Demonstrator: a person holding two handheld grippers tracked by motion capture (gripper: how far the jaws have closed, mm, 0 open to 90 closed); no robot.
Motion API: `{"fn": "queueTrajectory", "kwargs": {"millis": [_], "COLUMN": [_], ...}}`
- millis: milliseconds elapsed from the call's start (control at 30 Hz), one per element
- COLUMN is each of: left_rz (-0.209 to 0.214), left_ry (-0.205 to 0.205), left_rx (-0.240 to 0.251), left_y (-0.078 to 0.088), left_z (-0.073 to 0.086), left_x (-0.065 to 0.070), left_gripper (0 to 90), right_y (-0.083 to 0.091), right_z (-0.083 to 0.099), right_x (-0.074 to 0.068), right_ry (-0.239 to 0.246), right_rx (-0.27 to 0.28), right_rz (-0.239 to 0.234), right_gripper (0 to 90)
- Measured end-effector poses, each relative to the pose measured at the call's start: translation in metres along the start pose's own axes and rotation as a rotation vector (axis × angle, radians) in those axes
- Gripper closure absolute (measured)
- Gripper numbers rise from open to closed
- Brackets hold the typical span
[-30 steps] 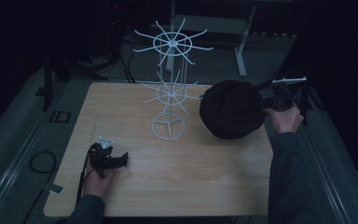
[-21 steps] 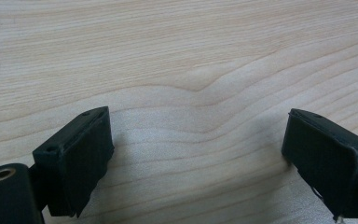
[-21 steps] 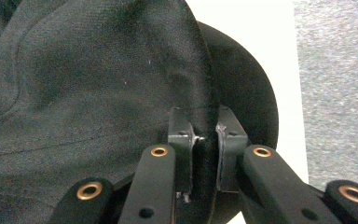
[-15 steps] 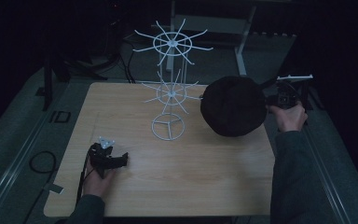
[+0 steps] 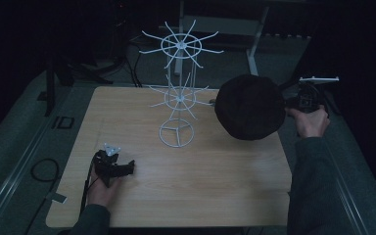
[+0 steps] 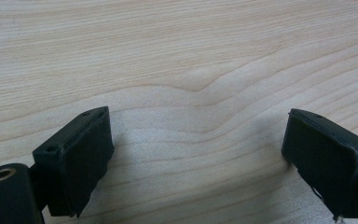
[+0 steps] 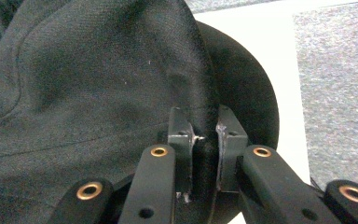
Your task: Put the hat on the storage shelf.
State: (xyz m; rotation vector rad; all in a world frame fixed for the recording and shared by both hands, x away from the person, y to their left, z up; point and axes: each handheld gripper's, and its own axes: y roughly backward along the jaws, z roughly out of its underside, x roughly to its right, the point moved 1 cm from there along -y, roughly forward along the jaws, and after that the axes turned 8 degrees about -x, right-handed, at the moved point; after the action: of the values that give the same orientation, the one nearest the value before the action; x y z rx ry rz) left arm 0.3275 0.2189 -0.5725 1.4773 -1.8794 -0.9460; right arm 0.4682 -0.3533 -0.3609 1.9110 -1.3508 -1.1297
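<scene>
Right gripper (image 7: 204, 135): jaws pinched narrow on the edge of a black hat (image 5: 249, 106), held off the wooden table (image 5: 225, 186) at its right side, just beside the white wire rack (image 5: 178, 93). Left gripper (image 6: 200, 158): jaws wide, nothing between them, resting on the table near its front left. Progress, judged: hat picked up, not yet hung; every rack arm bare; no containers present.
</scene>
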Motion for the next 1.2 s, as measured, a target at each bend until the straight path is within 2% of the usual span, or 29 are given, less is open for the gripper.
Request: {"fn": "queueTrajectory", "kwargs": {"millis": [133, 400, 667, 767, 800, 1000, 1133, 1200], "left_rz": [0.000, 0.001, 0.001, 0.001, 0.000, 0.000, 0.001, 0.001], "left_ry": [0.000, -0.002, -0.002, -0.002, -0.003, -0.003, -0.001, -0.001], "left_rx": [0.000, -0.001, -0.001, -0.001, -0.001, -0.001, -0.001, 0.000], "left_y": [0.000, 0.000, 0.000, 0.000, 0.000, 0.000, 0.000, 0.000], "left_z": [0.000, 0.000, 0.000, 0.000, 0.000, 0.000, 0.000, 0.000], "left_x": [0.000, 0.000, 0.000, 0.000, 0.000, 0.000, 0.000, 0.000], "left_gripper": [9.2, 9.2, 9.2, 9.2, 9.2, 9.1, 9.2, 9.2], "right_y": [0.002, 0.006, 0.011, 0.011, 0.011, 0.010, 0.008, 0.007], "right_z": [-0.001, -0.003, -0.008, -0.008, -0.010, -0.012, -0.014, -0.015], "right_x": [-0.002, -0.006, -0.012, -0.012, -0.015, -0.022, -0.026, -0.029], "right_ry": [-0.009, -0.009, -0.021, -0.020, -0.018, -0.020, -0.030, -0.038], "right_rx": [0.018, 0.031, 0.056, 0.058, 0.067, 0.076, 0.083, 0.094], "right_rz": [-0.028, -0.042, -0.086, -0.088, -0.106, -0.127, -0.163, -0.198], "right_gripper": [80.0, 79.9, 79.9, 79.9, 79.9, 79.9, 79.9, 79.8]}}
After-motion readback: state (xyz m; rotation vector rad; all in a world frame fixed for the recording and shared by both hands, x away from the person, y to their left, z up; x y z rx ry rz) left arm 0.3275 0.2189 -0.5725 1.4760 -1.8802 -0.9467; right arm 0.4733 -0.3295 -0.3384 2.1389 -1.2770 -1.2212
